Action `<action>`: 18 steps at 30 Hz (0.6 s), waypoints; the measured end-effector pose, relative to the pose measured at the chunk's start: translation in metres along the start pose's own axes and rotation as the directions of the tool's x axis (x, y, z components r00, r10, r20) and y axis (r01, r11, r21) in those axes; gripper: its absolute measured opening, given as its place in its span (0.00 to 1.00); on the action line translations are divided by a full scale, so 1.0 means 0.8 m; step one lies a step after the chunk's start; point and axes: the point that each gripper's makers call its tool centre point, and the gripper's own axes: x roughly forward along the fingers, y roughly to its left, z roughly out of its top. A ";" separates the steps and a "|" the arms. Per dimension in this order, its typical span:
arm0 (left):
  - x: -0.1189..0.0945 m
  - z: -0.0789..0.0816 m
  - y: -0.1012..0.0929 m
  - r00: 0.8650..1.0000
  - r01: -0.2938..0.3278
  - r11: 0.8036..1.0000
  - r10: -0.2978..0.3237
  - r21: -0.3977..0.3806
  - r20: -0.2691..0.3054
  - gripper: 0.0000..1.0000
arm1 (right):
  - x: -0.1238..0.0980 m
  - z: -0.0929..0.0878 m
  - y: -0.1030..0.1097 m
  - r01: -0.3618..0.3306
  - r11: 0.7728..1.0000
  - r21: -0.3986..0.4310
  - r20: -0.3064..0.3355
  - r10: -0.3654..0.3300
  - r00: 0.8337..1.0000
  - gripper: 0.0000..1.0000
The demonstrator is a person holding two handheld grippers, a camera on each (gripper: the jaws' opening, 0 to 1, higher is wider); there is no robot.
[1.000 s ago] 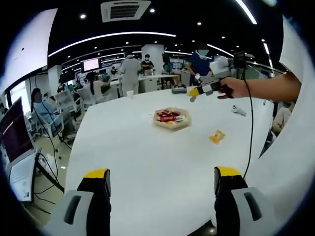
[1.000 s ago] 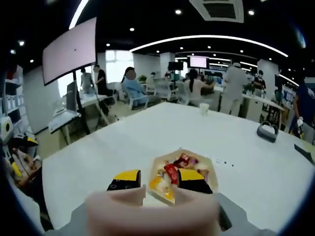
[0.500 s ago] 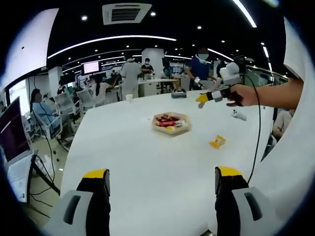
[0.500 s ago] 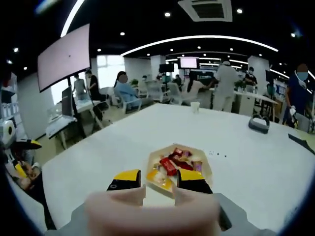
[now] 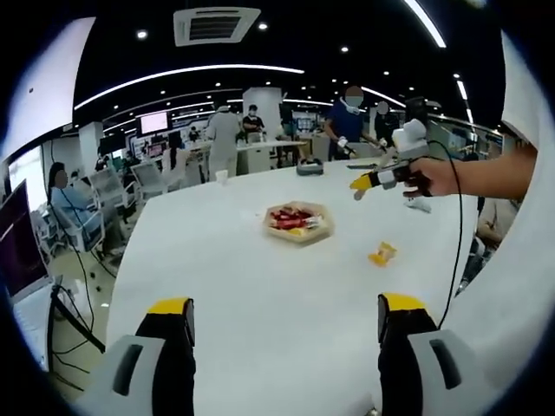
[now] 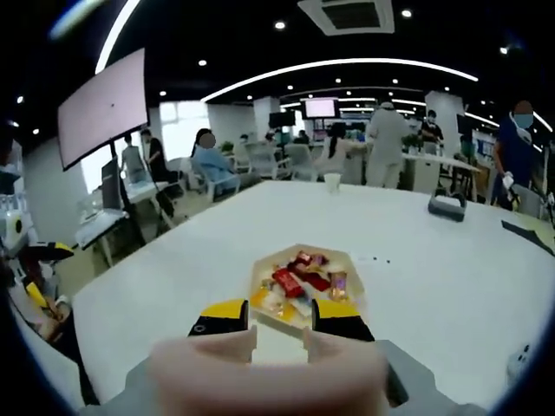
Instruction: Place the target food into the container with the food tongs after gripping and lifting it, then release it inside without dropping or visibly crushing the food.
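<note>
A hexagonal wooden tray (image 5: 297,222) holding several wrapped snacks, red and yellow, sits mid-table. In the right gripper view the same tray (image 6: 299,282) lies just beyond my right gripper (image 6: 279,319), whose yellow-tipped jaws stand a narrow gap apart with nothing between them. A small yellow food piece (image 5: 381,254) lies loose on the white table (image 5: 234,286), right of the tray. My left gripper (image 5: 284,308) stands wide open over the near table edge, holding nothing. The right gripper (image 5: 361,185), held in a hand, hovers above the table beyond and right of the tray.
A paper cup (image 6: 332,182) and a dark case (image 6: 448,205) stand near the table's far edge. A small white object (image 5: 416,204) lies under the hand. A black cable (image 5: 453,260) hangs from the right gripper. People, desks and chairs fill the room behind.
The right gripper has drawn back from the tray, which now lies further beyond its jaws. In the left gripper view the hand has drifted right and slightly down. Left jaws unchanged.
</note>
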 end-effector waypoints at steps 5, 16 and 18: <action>0.012 0.000 -0.015 0.999 0.045 0.998 -0.044 0.032 -0.015 0.87 | -0.008 -0.013 0.002 -0.005 1.000 0.027 0.003 0.005 1.000 0.28; 0.029 0.023 -0.037 0.995 0.102 0.989 -0.103 0.106 0.002 0.84 | -0.013 -0.021 -0.002 -0.008 0.999 0.044 0.010 0.008 1.000 0.28; 0.029 0.026 -0.032 0.996 0.093 0.992 -0.094 0.081 0.007 0.87 | -0.014 -0.018 -0.004 -0.003 0.999 0.036 0.017 0.002 1.000 0.28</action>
